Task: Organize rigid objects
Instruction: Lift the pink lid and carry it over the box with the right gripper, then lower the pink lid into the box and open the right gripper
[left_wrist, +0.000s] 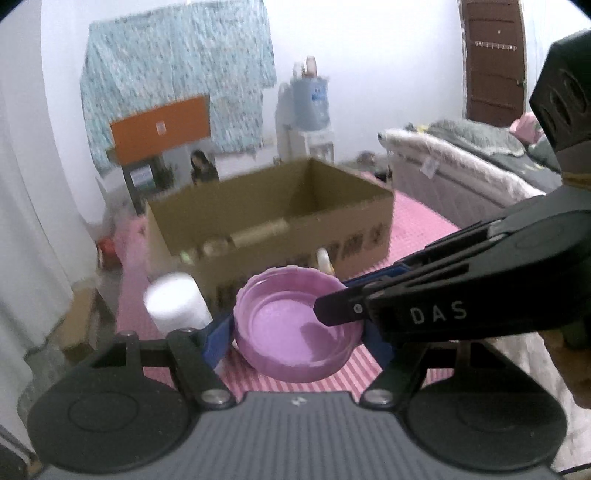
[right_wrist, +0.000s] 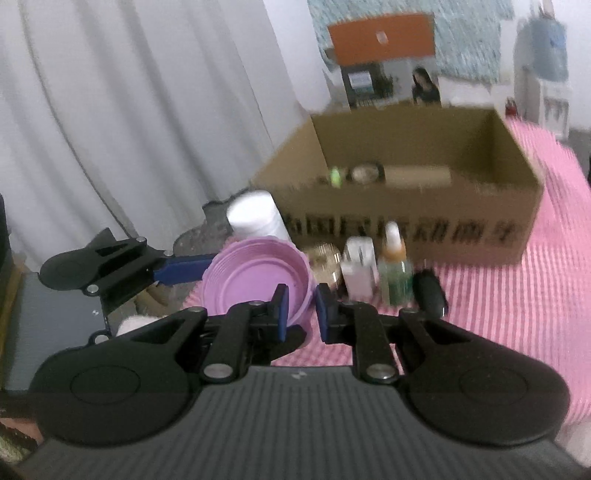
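Note:
A shallow purple plastic lid hangs tilted above the pink striped cloth, held from two sides. My left gripper spans it, its blue fingers pressed on opposite sides of the lid. My right gripper reaches in from the right and pinches the lid's near-right rim. In the right wrist view the lid has its wall between my right gripper's blue pads, and one left gripper finger touches its far-left side.
An open cardboard box stands behind, with a cardboard tube and small items inside. Before it stand a white cylinder, a gold lid, a white bottle, a green dropper bottle and a black object. A bed lies right.

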